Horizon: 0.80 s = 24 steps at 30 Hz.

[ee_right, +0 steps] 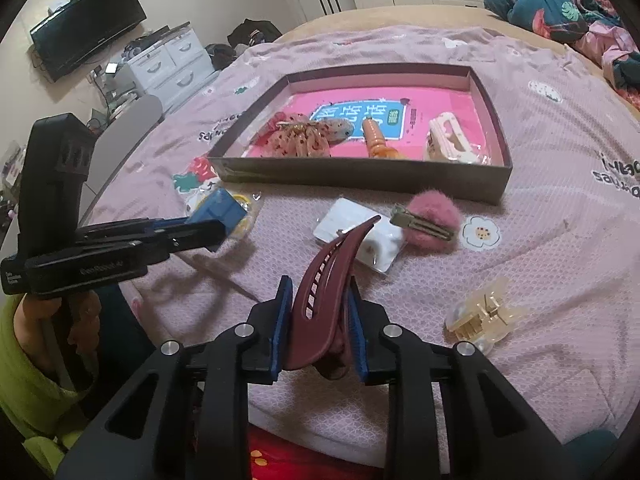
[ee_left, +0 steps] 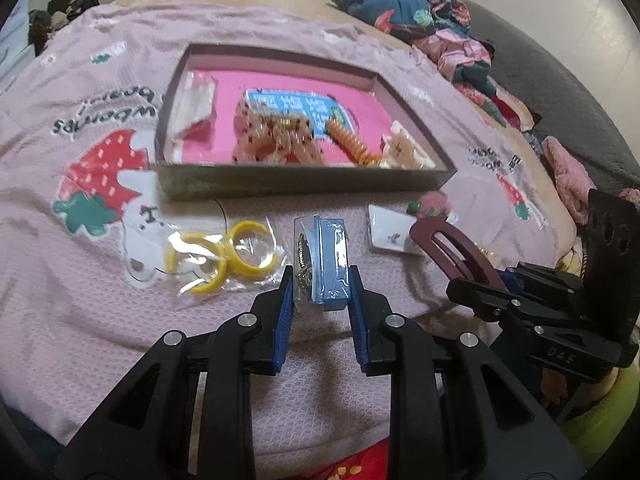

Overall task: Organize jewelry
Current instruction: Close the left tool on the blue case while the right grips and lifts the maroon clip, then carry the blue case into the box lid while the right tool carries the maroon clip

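Note:
My left gripper [ee_left: 321,280] is shut on a small blue packet [ee_left: 324,262] wrapped in clear plastic, held just above the pink bedspread. The same packet [ee_right: 220,210] shows at the left of the right wrist view. My right gripper [ee_right: 318,292] is shut on a dark red curved hair clip [ee_right: 324,280], also seen as the dark red hair clip [ee_left: 452,248] at the right of the left wrist view. Beyond both lies a shallow grey box [ee_left: 304,184] with a pink floor, holding a spotted bow [ee_left: 276,136], an orange coil tie [ee_left: 352,142] and a cream claw clip [ee_right: 448,140].
Yellow rings in a clear bag [ee_left: 224,256] lie left of the packet. A white card packet [ee_right: 360,236], a pink fluffy clip [ee_right: 434,216] and a clear claw clip [ee_right: 480,316] rest on the bedspread. Bundled clothes [ee_left: 408,4] lie at the far right. A sleeve [ee_right: 28,360] is at the left.

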Available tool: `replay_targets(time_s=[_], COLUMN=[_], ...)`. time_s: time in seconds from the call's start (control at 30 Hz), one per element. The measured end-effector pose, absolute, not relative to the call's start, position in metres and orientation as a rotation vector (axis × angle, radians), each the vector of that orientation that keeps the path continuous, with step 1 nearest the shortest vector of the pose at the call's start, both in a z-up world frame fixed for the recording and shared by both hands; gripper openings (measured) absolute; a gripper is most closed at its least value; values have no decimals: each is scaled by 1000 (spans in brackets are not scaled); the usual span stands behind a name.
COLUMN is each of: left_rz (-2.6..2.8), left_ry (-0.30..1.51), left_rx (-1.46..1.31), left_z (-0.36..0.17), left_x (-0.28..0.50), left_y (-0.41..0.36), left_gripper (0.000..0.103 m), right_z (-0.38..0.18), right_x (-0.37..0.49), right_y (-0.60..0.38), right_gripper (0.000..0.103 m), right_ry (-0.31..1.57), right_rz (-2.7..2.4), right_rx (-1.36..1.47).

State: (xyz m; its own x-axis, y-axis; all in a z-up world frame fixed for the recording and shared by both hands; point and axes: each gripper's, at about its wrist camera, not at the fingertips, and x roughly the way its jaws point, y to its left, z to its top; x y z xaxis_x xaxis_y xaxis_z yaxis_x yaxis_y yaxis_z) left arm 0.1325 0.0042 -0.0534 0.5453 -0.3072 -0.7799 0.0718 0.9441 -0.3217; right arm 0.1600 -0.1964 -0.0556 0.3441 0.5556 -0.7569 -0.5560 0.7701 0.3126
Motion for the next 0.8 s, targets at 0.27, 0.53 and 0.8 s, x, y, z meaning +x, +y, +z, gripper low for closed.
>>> replay_targets(time_s=[0.27, 0.53, 0.8], left_rz=[-228, -179, -117], left_ry=[929, 873, 827], left_rx=[-289, -287, -309], left_z=[-39, -24, -12], left_x=[126, 123, 119], left_y=[15, 35, 63], left_gripper=[17, 17, 17], right_z=[-46, -31, -9], right_x=[157, 153, 159], right_y=[-191, -175, -155], right_gripper=[24, 24, 11], right_ry=[970, 941, 894], right_rz=[719, 759, 791], right_rx=[-15, -40, -67])
